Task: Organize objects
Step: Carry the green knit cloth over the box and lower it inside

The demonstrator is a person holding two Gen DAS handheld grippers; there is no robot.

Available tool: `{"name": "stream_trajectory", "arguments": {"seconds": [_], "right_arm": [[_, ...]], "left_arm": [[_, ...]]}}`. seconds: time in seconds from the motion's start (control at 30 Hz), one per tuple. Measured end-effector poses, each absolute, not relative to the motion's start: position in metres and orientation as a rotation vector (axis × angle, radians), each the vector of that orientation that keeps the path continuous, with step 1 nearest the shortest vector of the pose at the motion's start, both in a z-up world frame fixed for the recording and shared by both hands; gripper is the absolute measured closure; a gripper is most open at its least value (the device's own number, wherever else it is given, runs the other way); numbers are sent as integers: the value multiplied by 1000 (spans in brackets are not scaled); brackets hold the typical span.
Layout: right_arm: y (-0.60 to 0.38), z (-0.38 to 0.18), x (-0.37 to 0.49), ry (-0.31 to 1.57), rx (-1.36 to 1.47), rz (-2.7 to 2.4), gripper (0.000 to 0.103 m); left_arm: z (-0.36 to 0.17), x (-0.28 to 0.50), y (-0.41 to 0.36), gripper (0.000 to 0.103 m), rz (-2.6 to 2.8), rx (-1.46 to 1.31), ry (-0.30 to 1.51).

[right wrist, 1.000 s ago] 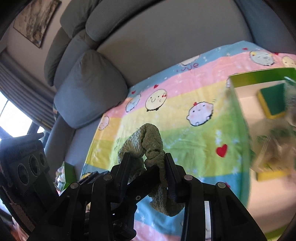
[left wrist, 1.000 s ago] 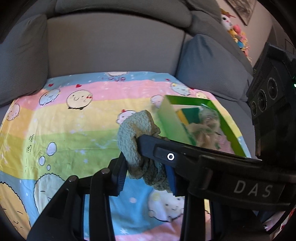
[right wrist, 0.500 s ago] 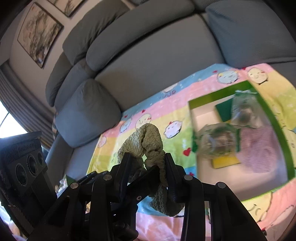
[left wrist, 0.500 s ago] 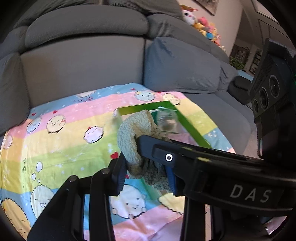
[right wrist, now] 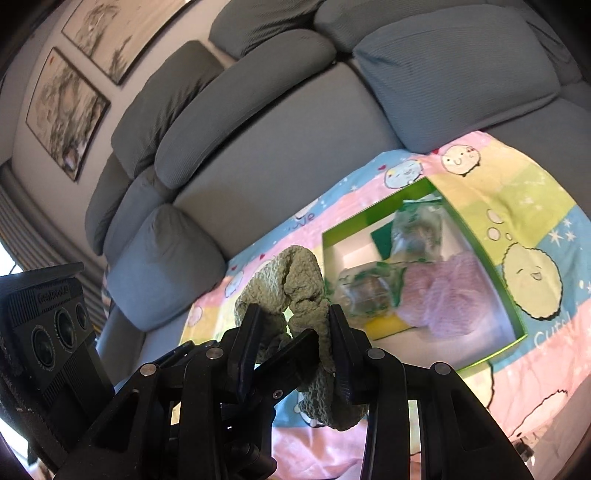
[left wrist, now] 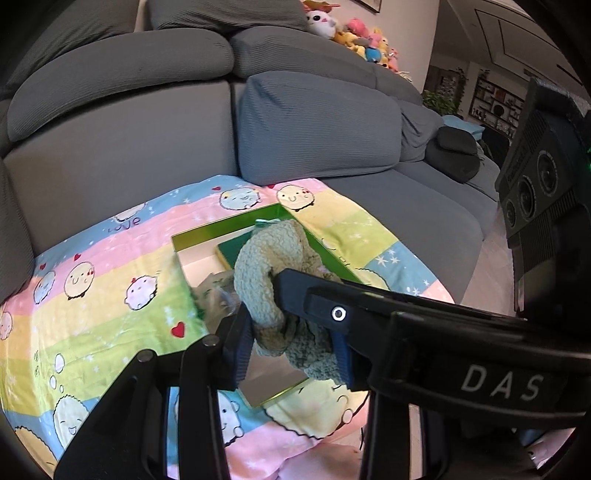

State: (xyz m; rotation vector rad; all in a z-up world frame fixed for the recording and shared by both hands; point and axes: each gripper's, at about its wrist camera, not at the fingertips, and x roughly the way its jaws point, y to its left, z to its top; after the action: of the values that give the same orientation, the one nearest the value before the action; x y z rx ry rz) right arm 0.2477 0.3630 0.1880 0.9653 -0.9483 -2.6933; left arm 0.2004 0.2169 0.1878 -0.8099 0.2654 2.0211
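Note:
A sage-green knitted cloth (left wrist: 273, 280) is gripped by both grippers at once. My left gripper (left wrist: 291, 339) is shut on it, and my right gripper (right wrist: 291, 332) is shut on the same cloth (right wrist: 299, 280). We hold it in the air above a green-rimmed box (right wrist: 476, 236) lying on the patterned blanket. The box (left wrist: 207, 232) holds a green and yellow sponge (left wrist: 231, 253), clear plastic packets (right wrist: 417, 225) and a pink knitted cloth (right wrist: 450, 295).
The colourful cartoon blanket (left wrist: 92, 295) covers the seat of a grey sofa (left wrist: 122, 147) with loose grey cushions (left wrist: 314, 122). Plush toys (left wrist: 354, 33) sit on the sofa back. The blanket's front edge hangs over the seat near me.
Both grippers, still holding the green cloth, have risen and moved right toward the box. The box now lies straight below and behind the cloth.

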Motion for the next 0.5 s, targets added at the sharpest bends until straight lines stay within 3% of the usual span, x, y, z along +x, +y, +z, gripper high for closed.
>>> {"name": "stream_trajectory", "arguments": {"seconds": [0.5], "right_arm": [[406,168,260,-1038,990,-2714,63]], "left_arm": [[168,207,259,65,1976,-851,303]]}}
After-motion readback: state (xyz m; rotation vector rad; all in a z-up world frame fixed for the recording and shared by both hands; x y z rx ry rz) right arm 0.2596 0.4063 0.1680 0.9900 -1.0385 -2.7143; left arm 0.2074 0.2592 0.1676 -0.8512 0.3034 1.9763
